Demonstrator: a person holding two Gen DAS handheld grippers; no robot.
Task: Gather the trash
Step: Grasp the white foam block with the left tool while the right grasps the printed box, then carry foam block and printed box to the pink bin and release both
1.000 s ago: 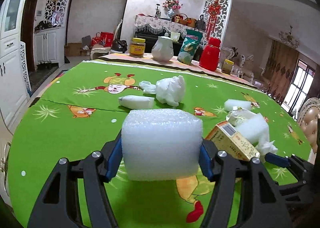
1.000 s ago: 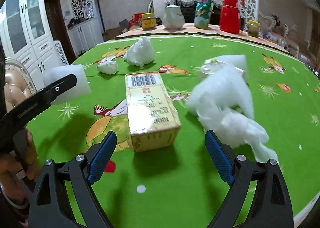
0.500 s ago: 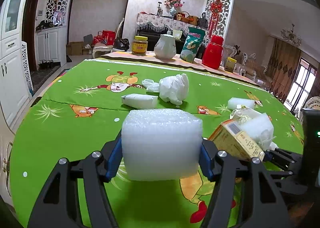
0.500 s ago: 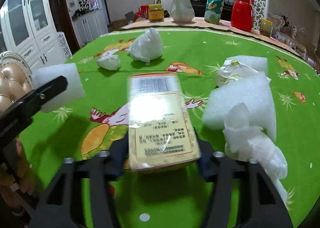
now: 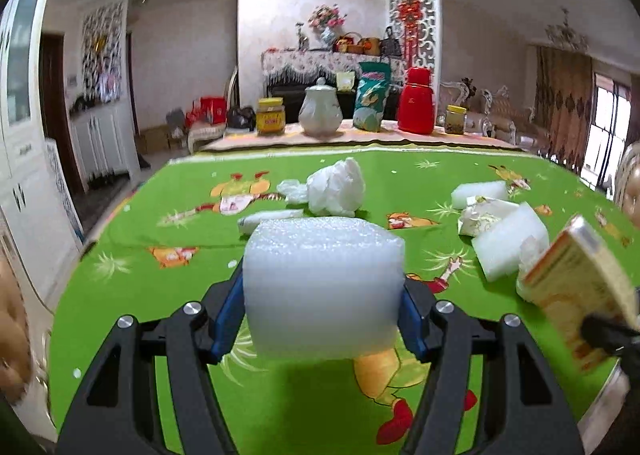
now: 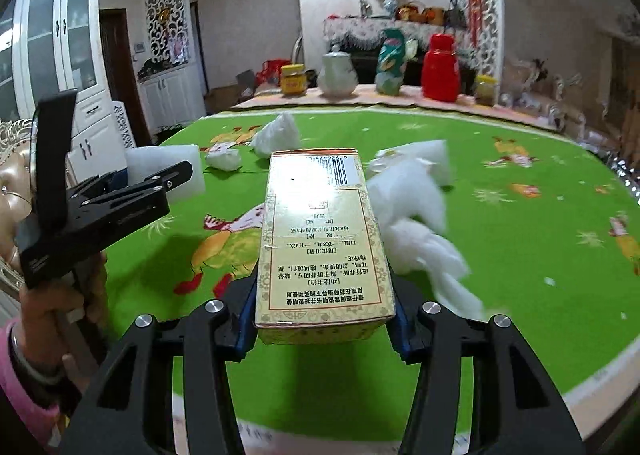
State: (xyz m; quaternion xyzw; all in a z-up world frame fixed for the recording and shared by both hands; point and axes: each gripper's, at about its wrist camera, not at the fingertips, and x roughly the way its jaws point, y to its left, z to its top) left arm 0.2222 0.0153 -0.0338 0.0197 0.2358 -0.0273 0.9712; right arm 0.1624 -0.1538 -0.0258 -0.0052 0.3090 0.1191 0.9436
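White foam block (image 5: 322, 287) sits clamped in the left tool (image 5: 322, 319); right tool (image 6: 324, 329) grips the yellow carton (image 6: 320, 239) above the surface (image 6: 520, 255). Next: carry both to a bin, unseen here.

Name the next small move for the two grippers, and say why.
Probably carry both loads off the table to a bin, which is not in view: the left gripper clamps the white foam block, and the right gripper clamps the yellow cardboard box, both lifted clear.

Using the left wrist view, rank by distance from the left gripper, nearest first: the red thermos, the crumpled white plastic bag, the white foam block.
1. White foam block, clamped in the left gripper.
2. Crumpled white plastic bag, mid-table ahead.
3. Red thermos, at the far edge, slightly right.
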